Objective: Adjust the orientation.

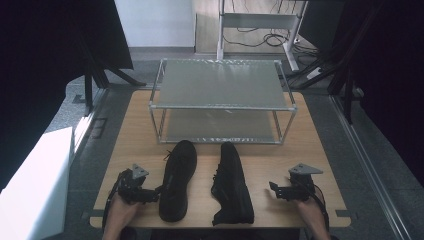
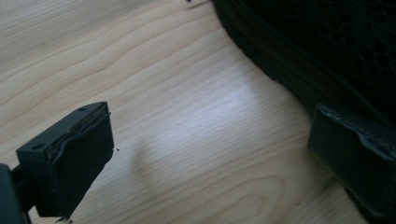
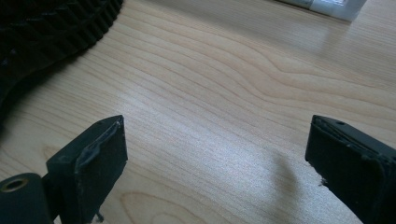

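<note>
Shoes are lying side by side mid-tabletop: left shoe (image 1: 178, 180), right shoe (image 1: 232, 186). I'm holding left gripper (image 1: 150, 194) and right gripper (image 1: 274, 190) fingers wide, empty, at nine and three o'clock. Light, soft uppers; I'm favouring the stiffer heel collar.

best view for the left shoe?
High view: the whole left shoe lies flat beside the left gripper. Left gripper view shows just a close stretch of its side. Right gripper view catches the other shoe's sole edge instead.
</note>
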### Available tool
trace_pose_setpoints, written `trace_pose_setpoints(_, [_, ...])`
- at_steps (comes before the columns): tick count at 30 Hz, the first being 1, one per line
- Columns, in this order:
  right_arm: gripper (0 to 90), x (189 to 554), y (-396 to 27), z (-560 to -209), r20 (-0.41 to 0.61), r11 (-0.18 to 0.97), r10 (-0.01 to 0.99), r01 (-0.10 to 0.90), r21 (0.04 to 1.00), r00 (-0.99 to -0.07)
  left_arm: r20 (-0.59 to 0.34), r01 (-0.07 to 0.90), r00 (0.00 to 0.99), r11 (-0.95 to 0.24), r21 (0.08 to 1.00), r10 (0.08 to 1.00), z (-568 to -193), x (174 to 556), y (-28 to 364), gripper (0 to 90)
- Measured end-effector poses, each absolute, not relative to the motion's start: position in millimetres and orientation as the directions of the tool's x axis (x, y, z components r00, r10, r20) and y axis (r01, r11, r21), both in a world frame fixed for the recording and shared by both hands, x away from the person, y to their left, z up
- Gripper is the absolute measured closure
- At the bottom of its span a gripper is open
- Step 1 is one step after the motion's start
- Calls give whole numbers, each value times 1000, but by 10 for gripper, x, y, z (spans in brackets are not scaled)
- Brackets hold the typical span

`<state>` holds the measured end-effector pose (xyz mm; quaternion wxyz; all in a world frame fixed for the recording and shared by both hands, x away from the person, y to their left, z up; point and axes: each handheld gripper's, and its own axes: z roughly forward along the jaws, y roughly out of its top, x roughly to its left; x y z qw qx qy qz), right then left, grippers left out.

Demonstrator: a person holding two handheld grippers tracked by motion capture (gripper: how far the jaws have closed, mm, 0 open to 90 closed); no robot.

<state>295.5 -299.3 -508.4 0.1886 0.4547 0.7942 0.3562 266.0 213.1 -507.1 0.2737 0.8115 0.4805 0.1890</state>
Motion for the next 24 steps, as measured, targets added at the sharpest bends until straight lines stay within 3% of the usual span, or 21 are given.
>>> trace_pose_setpoints(14, [62,2956,-2995,-5083,34,324,858,592,738,-512,45,649,525,-433,626,850,-5062,2661,1874,0])
trace_pose_setpoints(21, [62,2957,-3008,-5077,46,311,859,592,744,-510,41,646,426,-336,685,904,-5012,2661,2085,0])
trace_pose_setpoints(24, [63,2955,-3008,-5072,48,309,859,591,745,-510,-8,657,383,-267,705,924,-5010,2668,2171,0])
